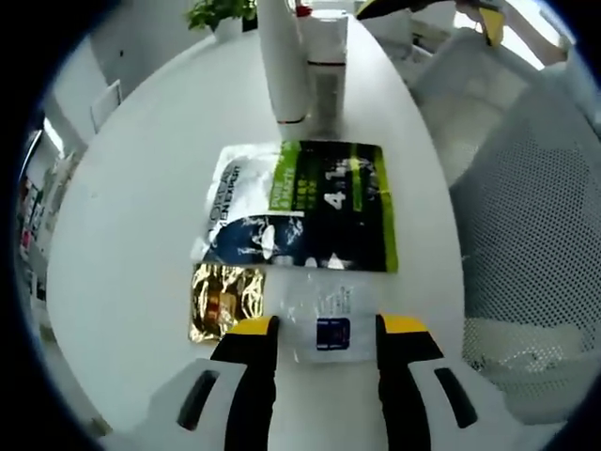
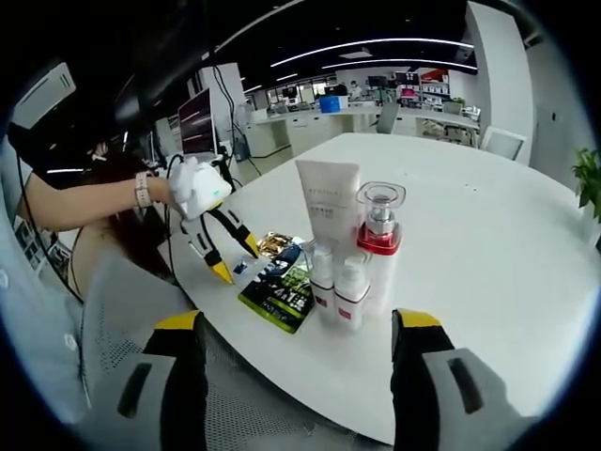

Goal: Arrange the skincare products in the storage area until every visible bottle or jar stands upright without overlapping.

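Note:
On the round white table (image 1: 141, 207) lies a flat dark-and-green packet (image 1: 300, 207), with a gold sachet (image 1: 225, 299) and a small clear sachet (image 1: 324, 299) in front of it. My left gripper (image 1: 329, 326) is open, its yellow tips on either side of the clear sachet. Behind the packet stand a tall white tube (image 1: 282, 61) and a clear bottle (image 1: 327, 70). In the right gripper view the white tube (image 2: 329, 207), a red-collared pump bottle (image 2: 380, 235) and two small bottles (image 2: 322, 272) (image 2: 350, 289) stand upright together. My right gripper (image 2: 299, 321) hangs open off the table's edge, holding nothing.
A white mesh chair (image 1: 535, 235) sits close to the table edge beside the packets. A potted plant (image 1: 221, 11) stands at the far end. A person's gloved hand (image 2: 197, 188) holds the left gripper (image 2: 225, 249) over the sachets. An office with desks lies behind.

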{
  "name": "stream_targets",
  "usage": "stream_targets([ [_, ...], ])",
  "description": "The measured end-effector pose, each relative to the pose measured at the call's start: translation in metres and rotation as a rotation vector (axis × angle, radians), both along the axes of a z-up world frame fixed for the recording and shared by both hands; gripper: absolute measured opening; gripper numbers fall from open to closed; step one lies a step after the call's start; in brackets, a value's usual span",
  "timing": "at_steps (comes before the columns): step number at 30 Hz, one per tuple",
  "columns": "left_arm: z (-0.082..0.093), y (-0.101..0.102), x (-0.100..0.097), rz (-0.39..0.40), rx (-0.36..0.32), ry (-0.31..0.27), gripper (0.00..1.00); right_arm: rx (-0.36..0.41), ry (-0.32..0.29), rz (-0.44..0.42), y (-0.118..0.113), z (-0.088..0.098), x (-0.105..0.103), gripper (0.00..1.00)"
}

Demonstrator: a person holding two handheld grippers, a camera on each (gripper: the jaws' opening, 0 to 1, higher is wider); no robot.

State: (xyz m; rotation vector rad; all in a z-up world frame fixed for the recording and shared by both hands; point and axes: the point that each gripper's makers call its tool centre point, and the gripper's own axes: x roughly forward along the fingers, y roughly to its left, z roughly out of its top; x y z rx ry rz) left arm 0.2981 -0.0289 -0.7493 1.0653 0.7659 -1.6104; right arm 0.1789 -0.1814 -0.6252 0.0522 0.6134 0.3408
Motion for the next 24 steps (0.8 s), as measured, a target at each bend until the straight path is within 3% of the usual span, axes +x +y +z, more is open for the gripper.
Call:
stream_targets([
  [4, 0.000, 0.002, -0.004, -0.002, 0.006, -0.001, 0.53, -0.001, 0.000, 0.001, 0.000, 0.000, 0.000, 0.82],
  [7, 0.006, 0.002, -0.004, 0.020, -0.013, -0.010, 0.55, 0.000, -0.003, -0.001, 0.000, 0.000, 0.001, 0.82],
  [11, 0.026, 0.001, 0.002, 0.138, -0.087, -0.039, 0.60, -0.003, -0.002, -0.002, -0.002, -0.001, 0.000, 0.82],
  [17, 0.056, 0.005, 0.000, 0.334, -0.216, -0.022, 0.70, -0.007, -0.014, -0.018, -0.007, 0.002, 0.002, 0.85],
  [24, 0.080, 0.013, -0.003, 0.480, -0.311, -0.040, 0.81, -0.023, -0.030, -0.010, -0.008, 0.006, 0.005, 0.89],
])
